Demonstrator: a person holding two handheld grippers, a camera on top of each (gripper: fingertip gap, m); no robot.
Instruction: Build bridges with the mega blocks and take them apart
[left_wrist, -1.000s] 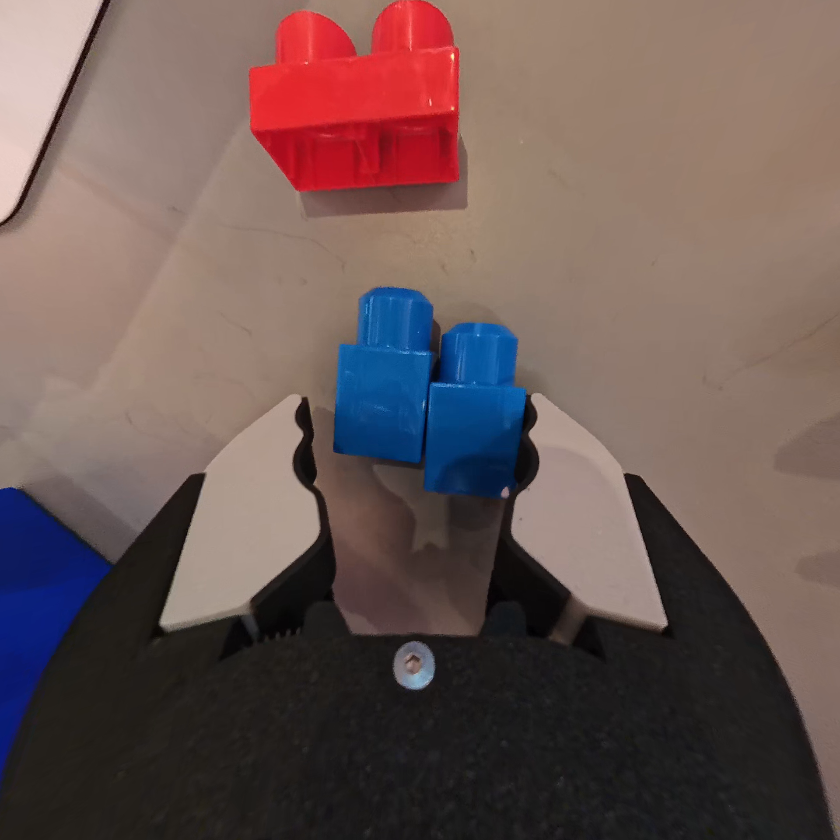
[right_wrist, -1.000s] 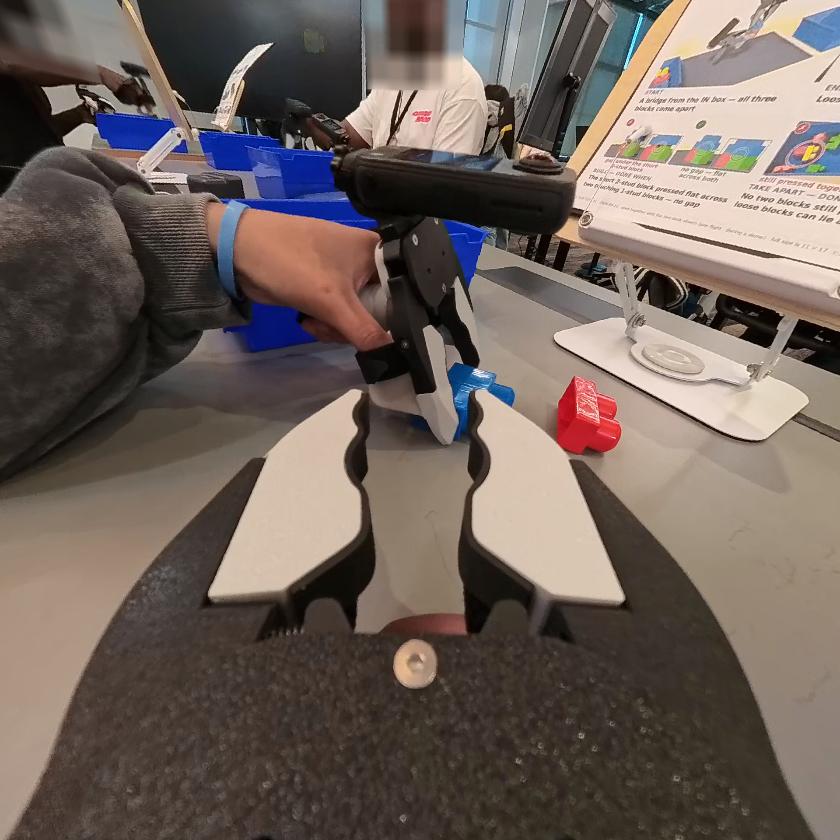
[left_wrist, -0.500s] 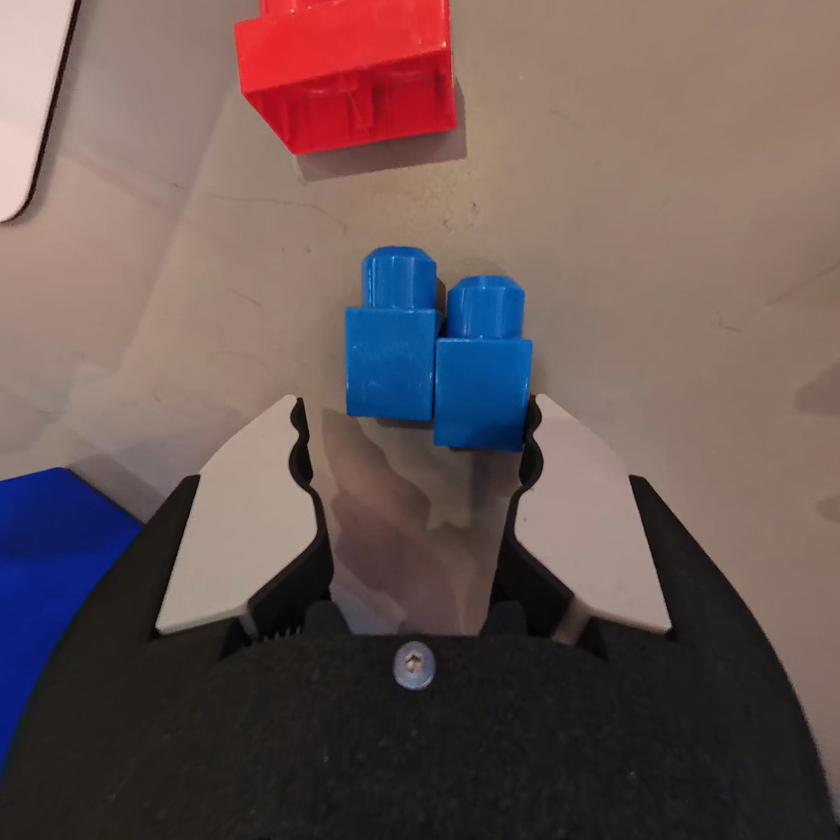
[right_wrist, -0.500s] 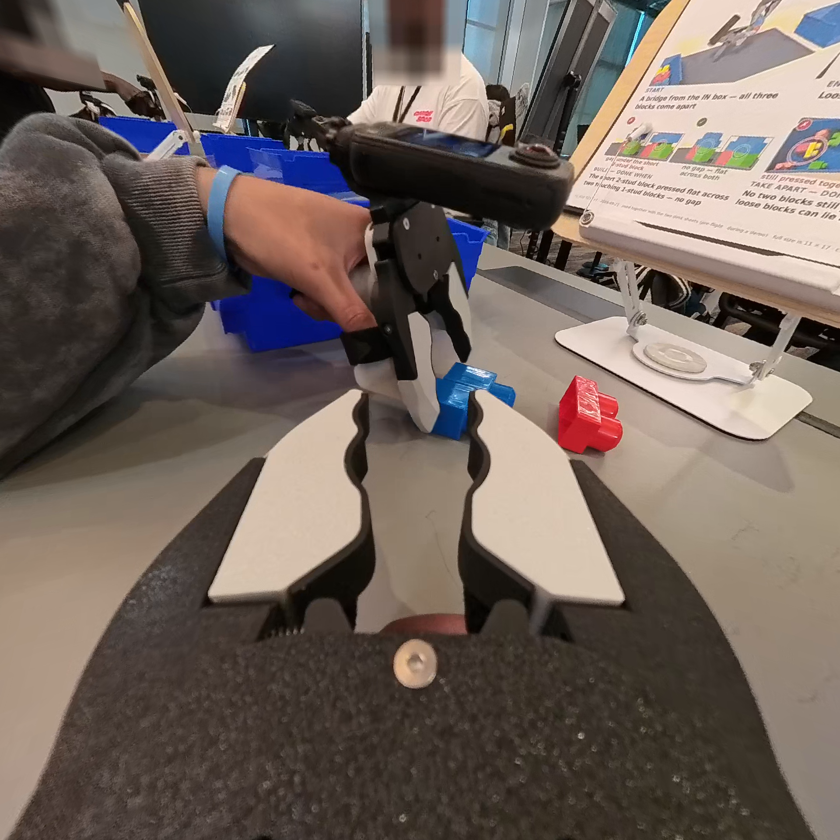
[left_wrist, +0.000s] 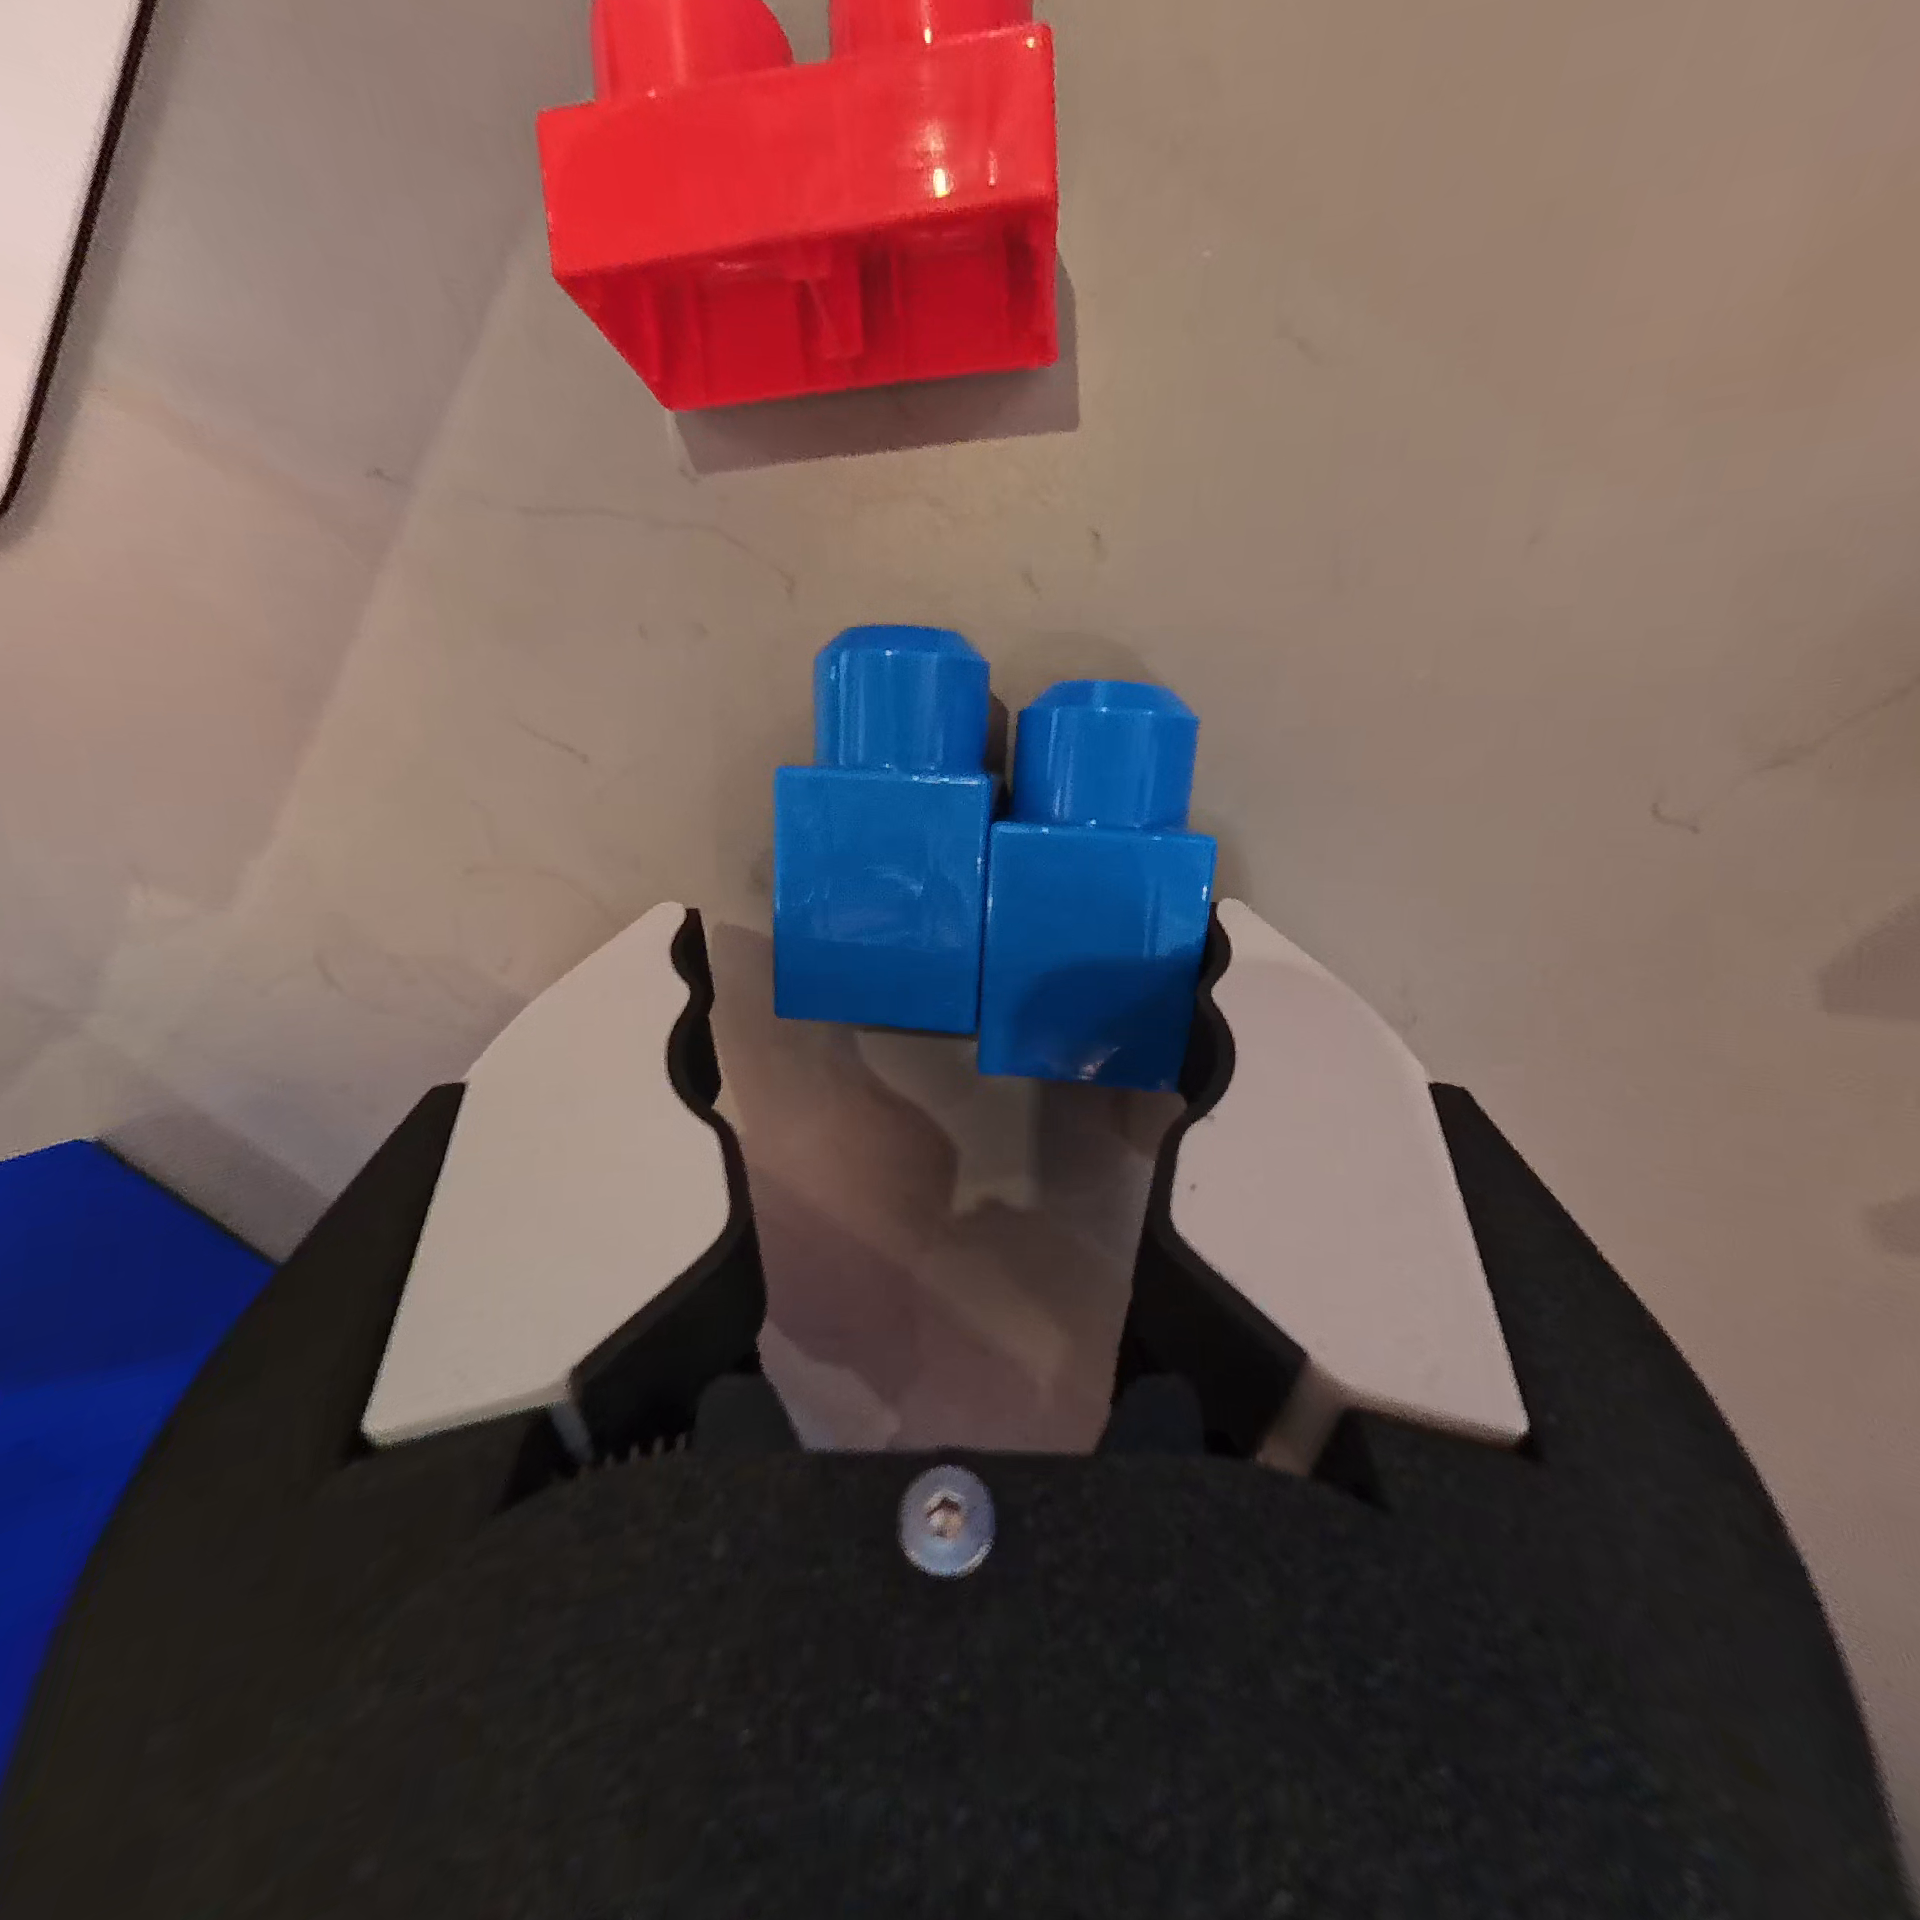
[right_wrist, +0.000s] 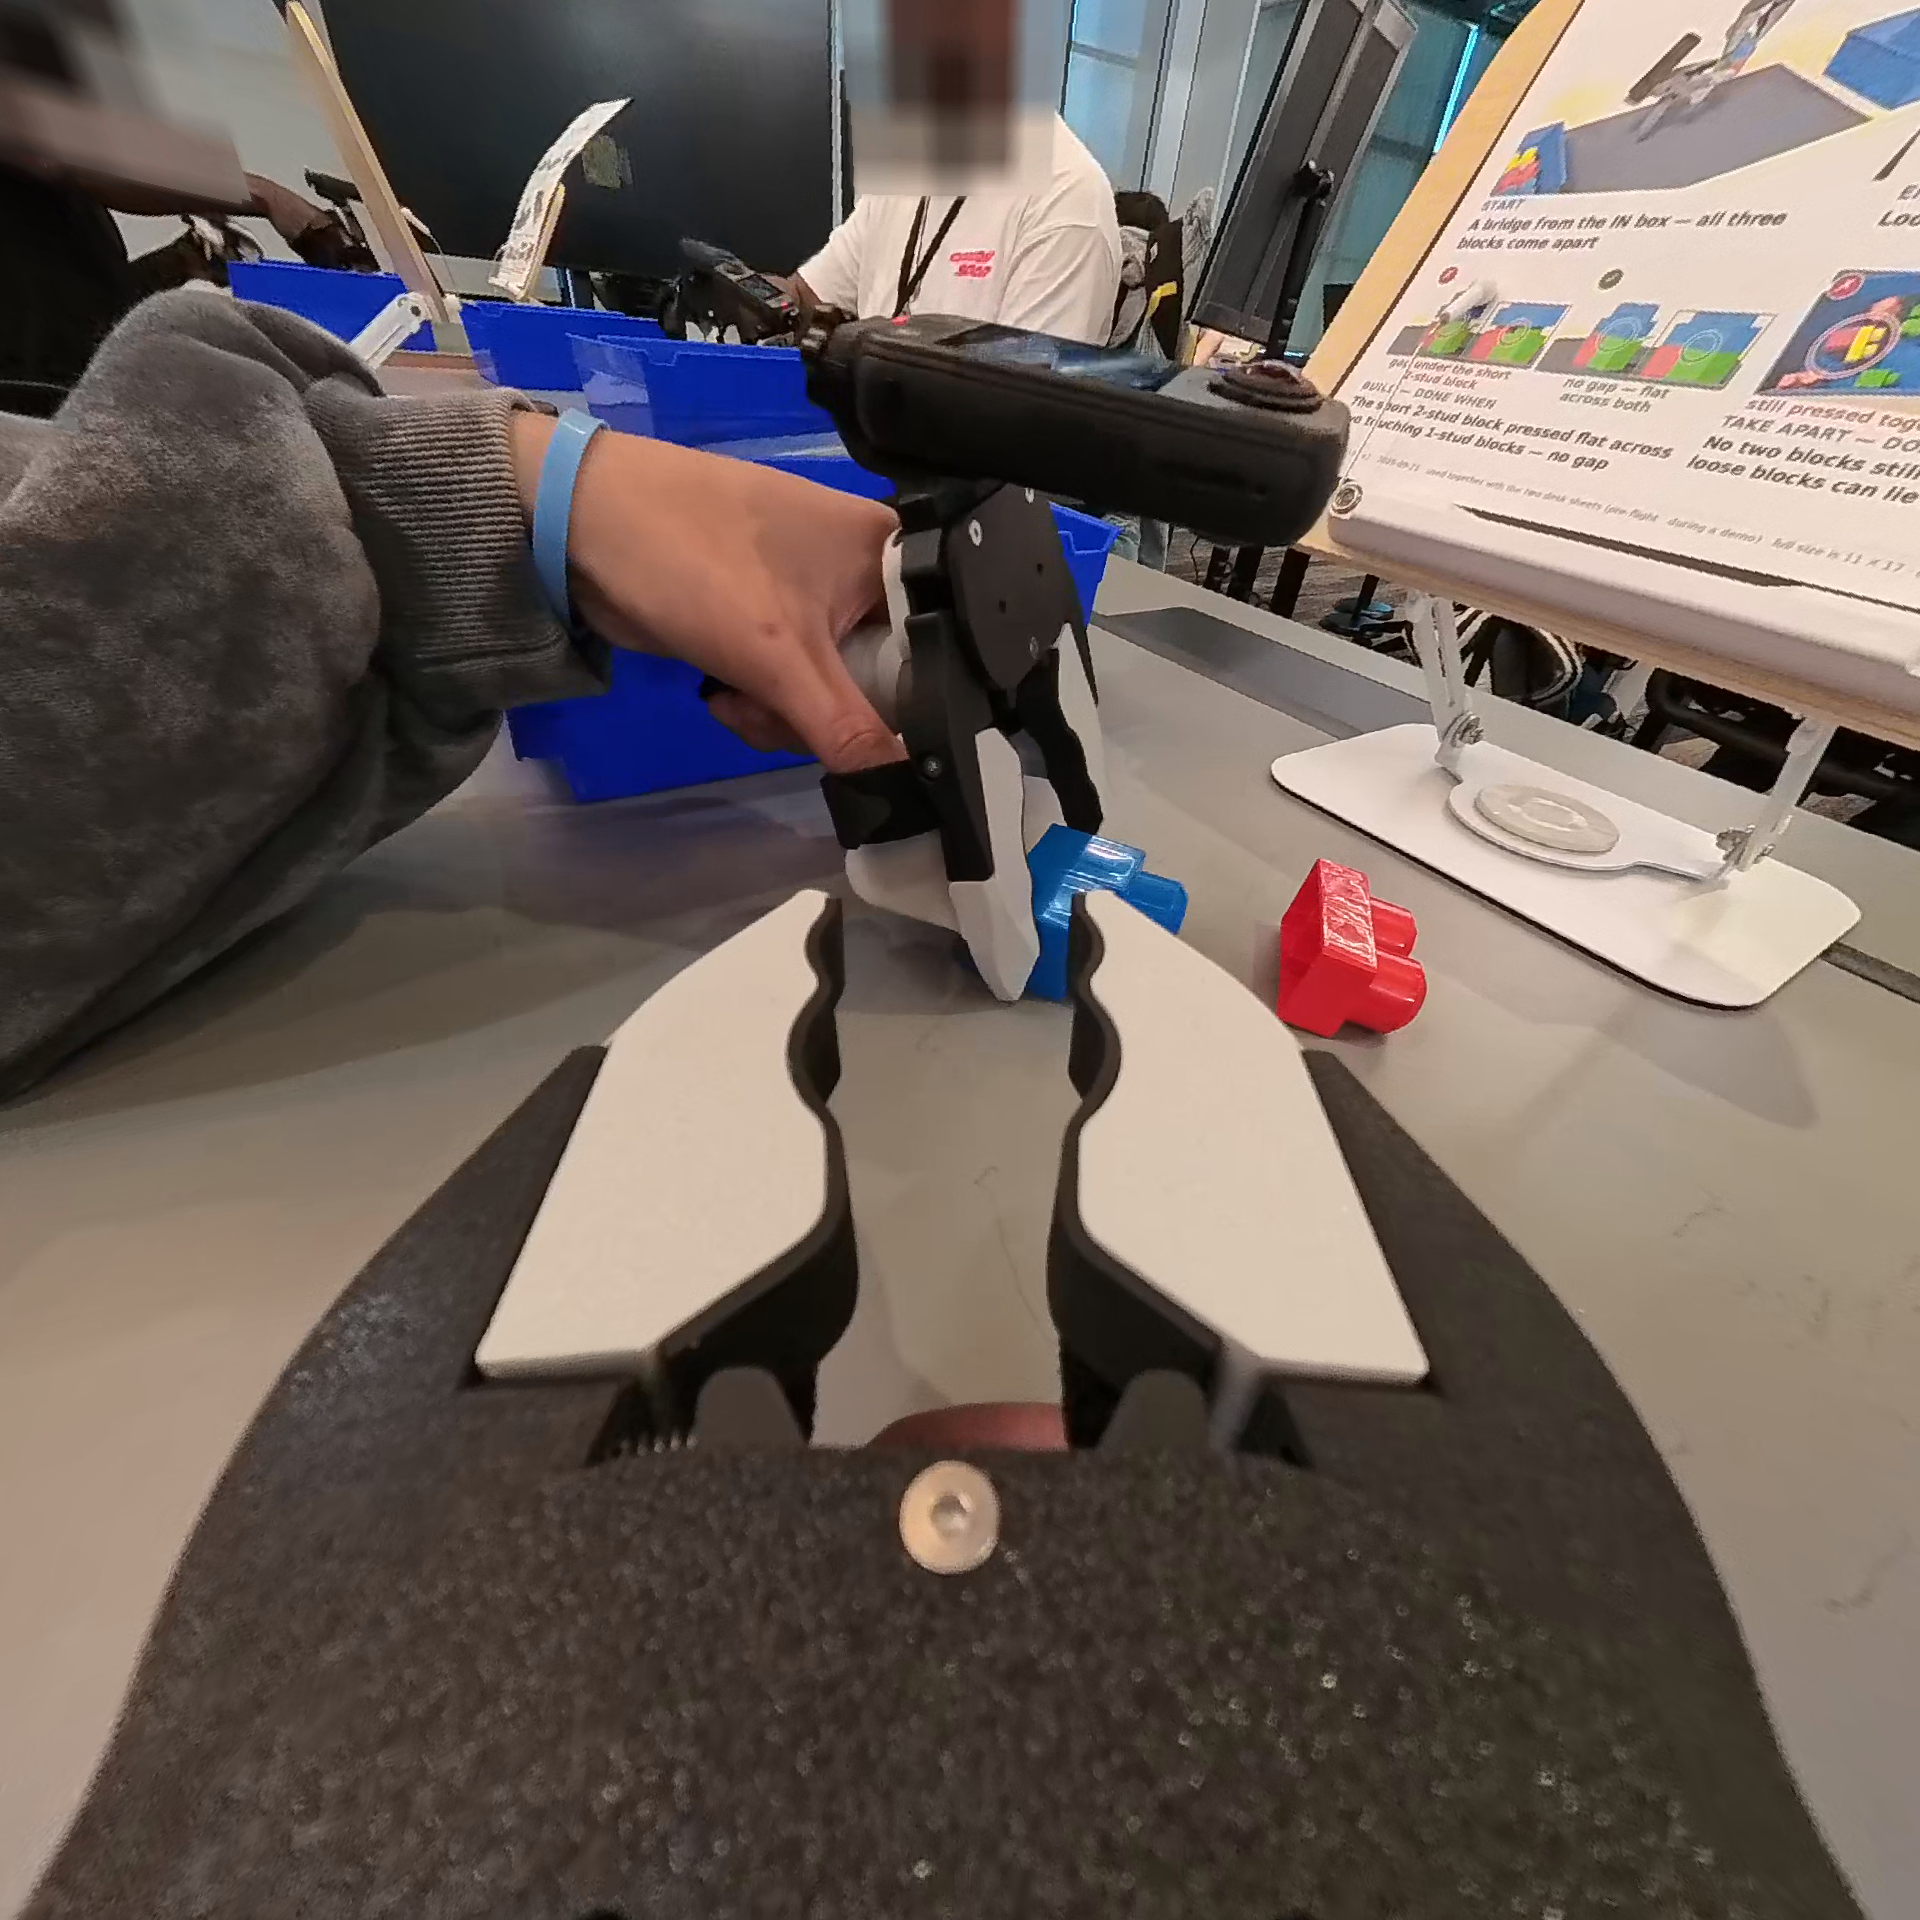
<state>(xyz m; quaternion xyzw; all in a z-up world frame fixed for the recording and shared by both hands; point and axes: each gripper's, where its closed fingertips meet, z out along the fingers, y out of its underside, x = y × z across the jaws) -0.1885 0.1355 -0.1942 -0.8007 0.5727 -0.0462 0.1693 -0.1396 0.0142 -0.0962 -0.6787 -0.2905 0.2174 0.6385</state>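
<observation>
Your left gripper (left_wrist: 951, 940) points down at the grey table (left_wrist: 1455, 520), its two fingers spread wide apart and clamping nothing. Between the fingertips lie two blue one-stud blocks on their sides, touching each other, studs pointing away from the tool: the left blue block (left_wrist: 881, 894) sits clear of your left finger, while the right blue block (left_wrist: 1093, 945) rests right against the inner pad of your right finger. Farther ahead, well apart from the blue pair, the red two-stud block (left_wrist: 800, 218) also lies tipped on its side, its hollow underside turned toward the tool. A blue bin (left_wrist: 73, 1330) shows at the tool's lower left. Your right gripper (right_wrist: 951, 940) hovers low over the table (right_wrist: 1558, 1195) with its fingers parted and nothing between them, aimed at the other tool. Straight beyond its tips, your left hand (right_wrist: 727, 592) in a grey sleeve (right_wrist: 208, 623) holds the left gripper (right_wrist: 977, 935) over the blue blocks (right_wrist: 1081, 904); the red block (right_wrist: 1340, 951) lies ahead and to the right, and past it stands a white stand (right_wrist: 1558, 852) carrying an instruction sheet (right_wrist: 1662, 312).
</observation>
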